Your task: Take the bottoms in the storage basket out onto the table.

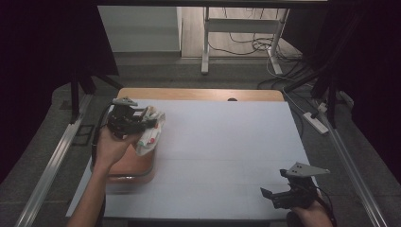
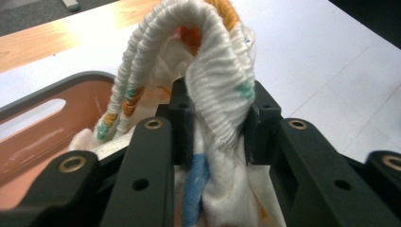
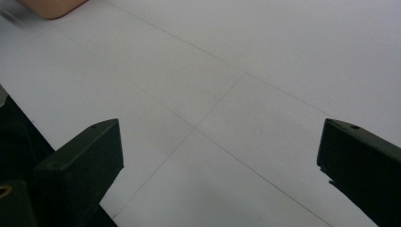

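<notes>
White paper covers the desk [image 1: 222, 156], and near to the person the right tongs [image 1: 276, 194] sit low at its front right corner, jaws wide apart with nothing between them. Farther off and to the left, the left tongs [image 1: 142, 124] are clamped on a cloth [image 1: 151, 132], a white knitted piece with orange, teal and blue marks, held up over the far end of an orange tray [image 1: 130, 172] at the desk's left edge.

My reading is that the step in hand is the lift: the cloth is gripped and raised, with its lower folds hanging toward the tray. The next move probably calls for carrying it clear of the tray rim and out over the open paper, keeping the pinch firm so the bunched folds don't slip, while the right tongs come across to take a free edge if it is to be spread or folded.

From the left gripper view, the cloth [image 2: 217, 94] arches in a ribbed loop over the pads, which press it from both sides, and the tray [image 2: 52, 137] shows a grey rim and a slot handle, details that the high view blurs. Looking along the right tongs [image 3: 217, 156], bare paper lies between the jaws and a corner of the tray [image 3: 49, 7] sits far off.
</notes>
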Demonstrator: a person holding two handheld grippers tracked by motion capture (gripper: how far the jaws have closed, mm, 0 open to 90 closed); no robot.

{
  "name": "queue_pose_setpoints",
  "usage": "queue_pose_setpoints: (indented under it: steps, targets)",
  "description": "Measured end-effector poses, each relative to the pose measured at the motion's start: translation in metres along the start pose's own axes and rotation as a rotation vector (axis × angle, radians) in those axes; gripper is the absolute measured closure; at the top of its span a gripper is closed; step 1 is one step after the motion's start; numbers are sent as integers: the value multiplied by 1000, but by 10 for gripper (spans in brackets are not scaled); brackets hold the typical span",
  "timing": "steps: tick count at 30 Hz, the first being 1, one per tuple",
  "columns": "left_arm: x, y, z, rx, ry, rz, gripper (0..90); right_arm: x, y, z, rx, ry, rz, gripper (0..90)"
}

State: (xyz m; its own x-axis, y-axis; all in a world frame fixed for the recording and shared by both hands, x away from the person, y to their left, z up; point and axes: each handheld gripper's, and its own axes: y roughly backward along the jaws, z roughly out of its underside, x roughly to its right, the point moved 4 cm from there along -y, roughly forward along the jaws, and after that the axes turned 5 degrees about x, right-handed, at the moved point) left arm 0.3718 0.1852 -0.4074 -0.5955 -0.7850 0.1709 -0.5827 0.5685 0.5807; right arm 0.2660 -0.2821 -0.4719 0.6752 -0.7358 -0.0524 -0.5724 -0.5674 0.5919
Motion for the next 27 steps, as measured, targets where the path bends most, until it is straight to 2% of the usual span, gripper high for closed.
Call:
queue_pose_setpoints:
  steps: [5, 13, 18, 27]
  targets:
    - [8, 1, -6, 3, -13, 7, 689, 0, 0, 0, -2, -2, 0, 18]
    - [22, -5, -15, 13, -26, 48, 688, 0, -1, 0, -8, -3, 2, 18]
    - [34, -12, -18, 7, -54, 62, 688, 1, -1, 0, -10, -2, 2, 18]
    - [41, -19, -21, 5, -67, 80, 688, 1, -1, 0, -11, -5, 4, 18]
